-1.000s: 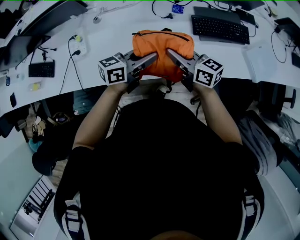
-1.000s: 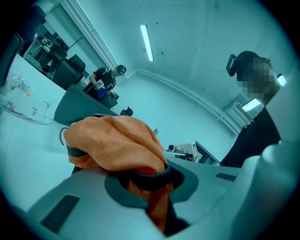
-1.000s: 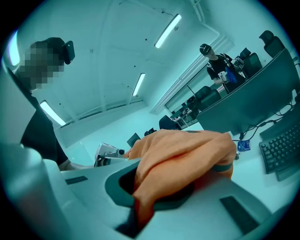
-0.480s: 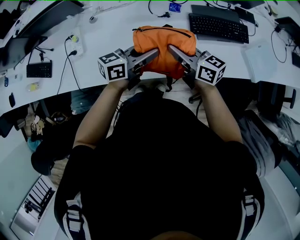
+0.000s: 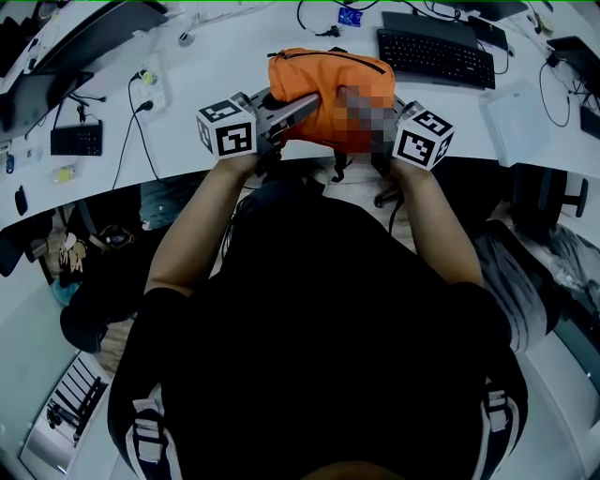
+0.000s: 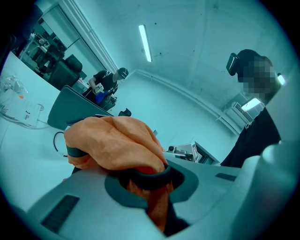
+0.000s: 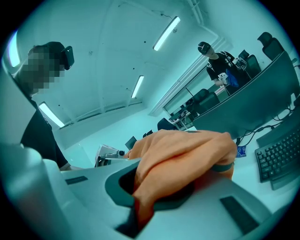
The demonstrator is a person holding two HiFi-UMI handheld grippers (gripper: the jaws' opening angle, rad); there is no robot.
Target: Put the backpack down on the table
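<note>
Both claws are biting down on the backpack (image 5: pixel 323 89). The left claw (image 6: pixel 152 187) is pinching a fold of its orange cloth between jaws drawn nearly together, and the right claw (image 7: pixel 145 197) is doing the same on the opposite side, its jaws narrow with the fabric bunching out over them.

Readable writing is proving scarce. The left marker cube (image 5: pixel 227 131) and right marker cube (image 5: pixel 422 139) are showing only black-and-white square patterns, the key legends on the keyboard (image 5: pixel 436 54) are coming out too small to read, and so is the print on the small blue card (image 5: pixel 354 16) lying just left of the keyboard's far corner.

The backpack is looking soft and crumpled, bright orange, with a dark zipper running along its top edge and dark straps dangling beneath it. It is sitting just left of the keyboard and nearer the person, over the near edge of the white counter (image 5: pixel 225 66). Whether its base is resting on the counter or hanging just above it cannot be told.
</note>
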